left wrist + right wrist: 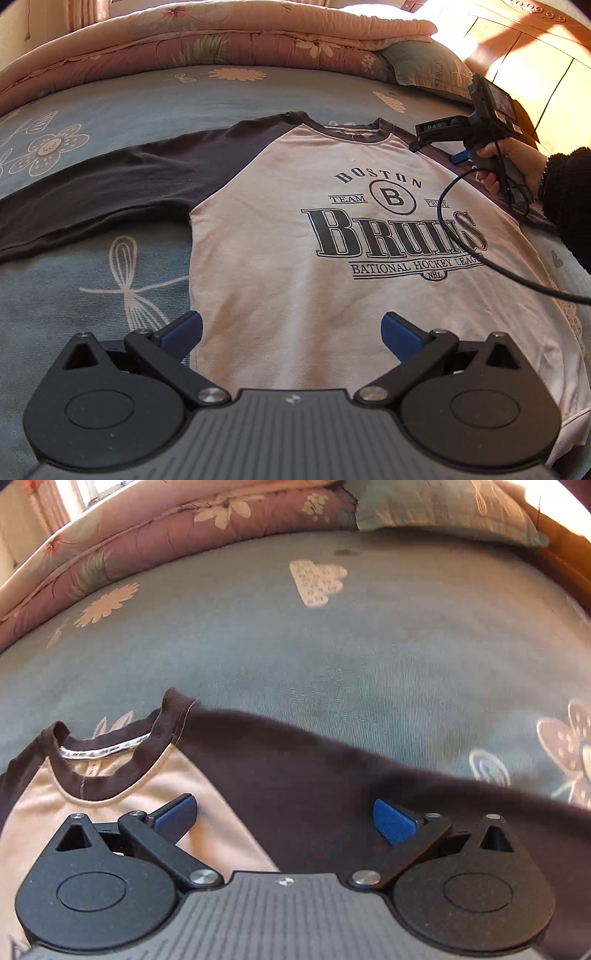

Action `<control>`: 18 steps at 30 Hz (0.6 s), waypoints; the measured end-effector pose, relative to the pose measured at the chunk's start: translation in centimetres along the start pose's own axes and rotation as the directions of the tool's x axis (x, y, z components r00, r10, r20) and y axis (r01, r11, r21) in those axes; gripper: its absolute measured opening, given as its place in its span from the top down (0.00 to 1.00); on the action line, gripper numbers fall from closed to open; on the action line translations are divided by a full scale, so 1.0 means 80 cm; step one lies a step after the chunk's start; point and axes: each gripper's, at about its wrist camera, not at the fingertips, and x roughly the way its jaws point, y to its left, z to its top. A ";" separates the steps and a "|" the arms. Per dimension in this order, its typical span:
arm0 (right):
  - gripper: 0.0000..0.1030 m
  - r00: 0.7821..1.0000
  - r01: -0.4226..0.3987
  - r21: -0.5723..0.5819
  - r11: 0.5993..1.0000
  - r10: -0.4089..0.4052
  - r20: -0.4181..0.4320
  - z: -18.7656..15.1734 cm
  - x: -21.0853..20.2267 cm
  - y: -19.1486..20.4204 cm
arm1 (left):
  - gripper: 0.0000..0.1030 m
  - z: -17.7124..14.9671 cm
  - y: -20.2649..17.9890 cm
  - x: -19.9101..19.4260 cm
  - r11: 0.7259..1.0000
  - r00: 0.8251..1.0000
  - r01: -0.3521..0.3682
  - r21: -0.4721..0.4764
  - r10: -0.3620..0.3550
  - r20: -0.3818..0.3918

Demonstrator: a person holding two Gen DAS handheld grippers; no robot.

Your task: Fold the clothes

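A cream raglan shirt with dark brown sleeves and a black "Boston Bruins" print lies flat, front up, on the bed. Its left sleeve stretches out to the left. My left gripper hovers open over the shirt's lower body, blue pads wide apart with nothing between them. In the right wrist view my right gripper stands open just above the shirt's right shoulder seam, near the brown collar and the right sleeve. The left wrist view shows the right gripper held by a hand at that shoulder.
The bed has a grey-blue sheet with flower prints. A folded pink floral quilt and a pillow lie along the far side. A wooden headboard stands at the right. A black cable trails across the shirt's right side.
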 end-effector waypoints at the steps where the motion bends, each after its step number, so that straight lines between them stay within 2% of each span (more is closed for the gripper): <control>1: 0.00 1.000 -0.008 0.017 1.000 0.008 -0.007 0.001 -0.004 -0.002 | 0.01 -0.001 -0.003 -0.006 1.000 1.000 -0.005 0.019 0.005 0.002; 2: 0.00 1.000 -0.020 0.041 0.999 0.021 -0.019 0.002 -0.010 -0.004 | 0.01 -0.002 -0.006 -0.013 0.999 1.000 -0.009 0.040 0.009 0.007; 4: 0.00 0.994 -0.099 0.008 0.995 0.099 -0.045 -0.008 -0.042 0.004 | 0.01 -0.007 -0.013 -0.029 0.997 1.000 -0.008 0.078 0.007 0.021; 6: 0.00 0.989 -0.140 -0.111 0.984 0.135 -0.056 -0.033 -0.088 0.019 | 0.01 -0.014 -0.021 -0.043 0.994 0.999 0.026 0.107 -0.030 0.032; 8: 0.00 0.988 -0.153 -0.231 0.961 0.141 -0.068 -0.064 -0.132 0.033 | 0.01 -0.025 -0.031 -0.047 0.990 0.996 0.084 0.113 -0.085 0.011; 11: 0.00 0.980 -0.196 -0.339 0.920 0.173 -0.097 -0.127 -0.198 0.046 | 0.01 -0.046 -0.051 -0.045 0.980 0.988 0.151 0.129 -0.148 -0.035; 15: 0.00 0.969 -0.245 -0.357 0.901 0.216 -0.119 -0.209 -0.249 0.055 | 0.01 -0.084 -0.077 -0.029 0.966 0.979 0.190 0.173 -0.174 -0.103; 18: 0.00 0.960 -0.276 -0.327 0.904 0.242 -0.143 -0.262 -0.267 0.061 | 0.01 -0.105 -0.082 -0.025 0.967 0.973 0.200 0.156 -0.178 -0.144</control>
